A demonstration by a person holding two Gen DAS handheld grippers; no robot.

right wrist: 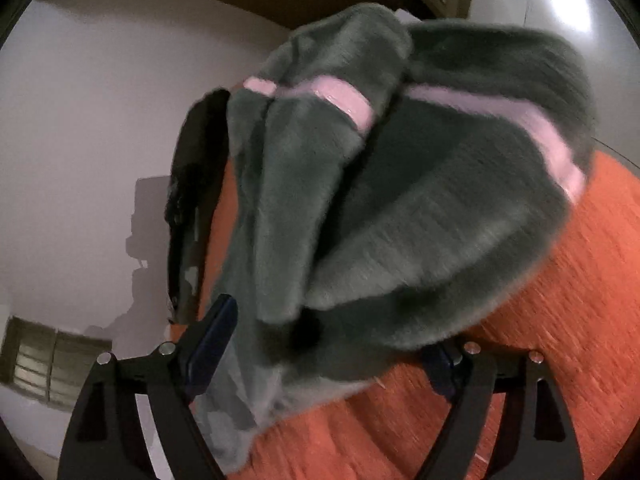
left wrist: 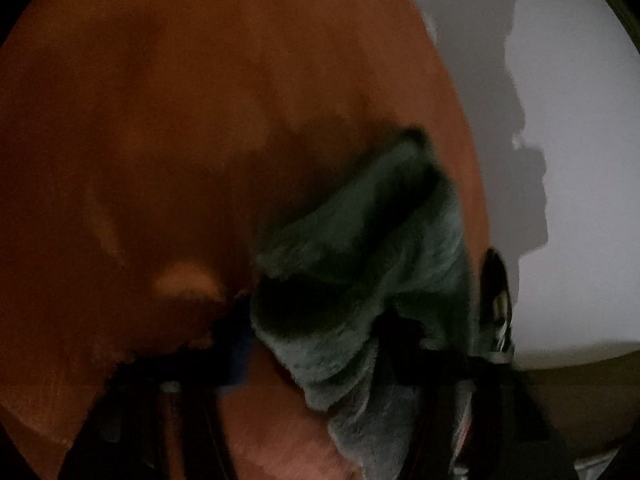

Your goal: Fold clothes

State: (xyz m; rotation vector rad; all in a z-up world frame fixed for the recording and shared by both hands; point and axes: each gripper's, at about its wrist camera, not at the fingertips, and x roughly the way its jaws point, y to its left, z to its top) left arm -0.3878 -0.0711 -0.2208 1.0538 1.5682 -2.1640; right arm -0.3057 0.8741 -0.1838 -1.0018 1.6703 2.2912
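Two grippers angled down, left gripper (left wrist: 316, 364) pinching towel (left wrist: 360, 248), right gripper (right wrist: 324, 344) spread

The left wrist view was very dim and muddy: the orange cover (left wrist: 168, 128) showed as dull brown, the grey cloth (left wrist: 360, 240) was smeared by motion blur, and the dark fingers at the bottom were hard to tell apart. The pale wall (left wrist: 580, 160) was its only bright area, carrying a hard-edged dark shadow. The right wrist view was brighter, with saturated orange, yet the cloth's (right wrist: 400, 200) nap and pink stripes (right wrist: 344, 100) were streaked by blur. A glare patch (right wrist: 568, 12) sat top right. Shadows fell on the wall (right wrist: 100, 120) at left. Both views bowed at the edges, with black corners.
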